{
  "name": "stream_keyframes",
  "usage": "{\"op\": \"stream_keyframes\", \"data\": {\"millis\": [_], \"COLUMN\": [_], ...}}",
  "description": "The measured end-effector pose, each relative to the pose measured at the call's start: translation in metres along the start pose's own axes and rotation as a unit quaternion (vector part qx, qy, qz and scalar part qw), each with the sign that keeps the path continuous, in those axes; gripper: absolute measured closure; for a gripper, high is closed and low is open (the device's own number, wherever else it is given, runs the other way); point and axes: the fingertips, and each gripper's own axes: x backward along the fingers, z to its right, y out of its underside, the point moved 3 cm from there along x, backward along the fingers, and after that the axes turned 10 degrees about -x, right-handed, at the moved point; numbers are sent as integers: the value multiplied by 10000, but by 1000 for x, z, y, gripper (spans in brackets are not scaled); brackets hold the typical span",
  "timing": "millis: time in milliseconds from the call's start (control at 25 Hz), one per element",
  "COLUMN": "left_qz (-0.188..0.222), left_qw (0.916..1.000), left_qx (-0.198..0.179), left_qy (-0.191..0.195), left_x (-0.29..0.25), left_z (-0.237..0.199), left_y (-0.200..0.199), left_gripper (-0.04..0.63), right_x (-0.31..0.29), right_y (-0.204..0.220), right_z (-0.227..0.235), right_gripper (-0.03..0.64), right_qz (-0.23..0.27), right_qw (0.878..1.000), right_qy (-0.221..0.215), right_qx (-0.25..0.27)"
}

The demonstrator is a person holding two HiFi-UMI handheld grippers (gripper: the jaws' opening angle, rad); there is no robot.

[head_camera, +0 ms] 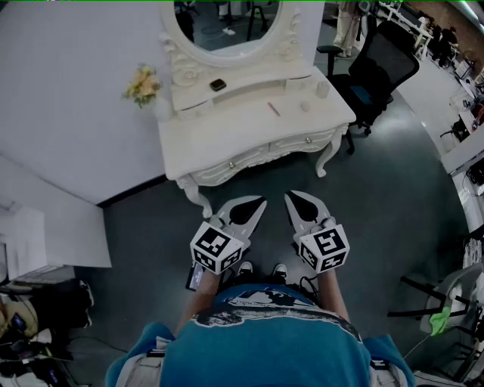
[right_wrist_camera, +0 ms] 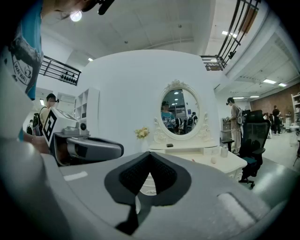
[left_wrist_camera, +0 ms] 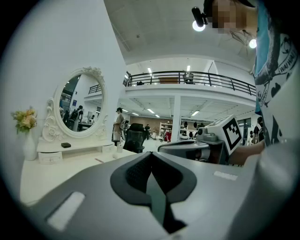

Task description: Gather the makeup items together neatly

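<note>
left claw (head_camera: 261, 202): shut, jaws together, nothing between them. We hold it low in front of us, over the floor (head_camera: 378, 196).
right claw (head_camera: 290, 198): also closed and empty. It sits just beside the left one, tips angled toward each other but not touching.
table (head_camera: 227, 140): white vanity ahead of us, well apart from both claws.
makeup items: we see them scattered on the table, none near a claw.
stick (head_camera: 273, 109): pink, mid-top.
round piece (head_camera: 305, 106): small, pale, right of the stick.
jar (head_camera: 322, 89): pale, near the back right corner.
compact (head_camera: 218, 85): dark, on the raised shelf under the mirror (head_camera: 227, 23).
flowers (head_camera: 144, 85): yellow bunch at the table's back left.
chair (head_camera: 378, 68): black, just right of the table.
</note>
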Motion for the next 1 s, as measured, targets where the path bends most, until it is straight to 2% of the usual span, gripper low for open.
{"op": "stream_keyframes", "data": {"millis": [160, 280, 440, 600, 760, 1000], "left_qz": [-154, -181, -131, 83, 266, 222], "left_qw": [9997, 9995, 9999, 9995, 9992, 9996], "left_qx": [195, 233, -43, -304, -292, -174], "left_qy": [-18, -75, -35, -74, -73, -26], "left_x": [6, 10, 8, 2, -3, -7], "left_z": [5, 5, -7, -17, -16, -6], "left_y": [11, 12, 0, -26, -38, -33], "left_gripper": [586, 586, 586, 586, 586, 586], "right_x": [5, 6, -3, -12, -17, -14], "right_y": [12, 10, -17, -48, -59, -50], "right_z": [-3, -4, 3, 8, 8, 9], "right_gripper": [617, 615, 614, 592, 592, 594], "right_qz": [-179, -119, 267, 528, 686, 572], "right_qw": [9997, 9996, 9982, 9984, 9974, 9981], "right_qy": [23, -81, -274, -174, -151, -114], "right_qx": [-138, -239, -457, -129, -131, -207]}}
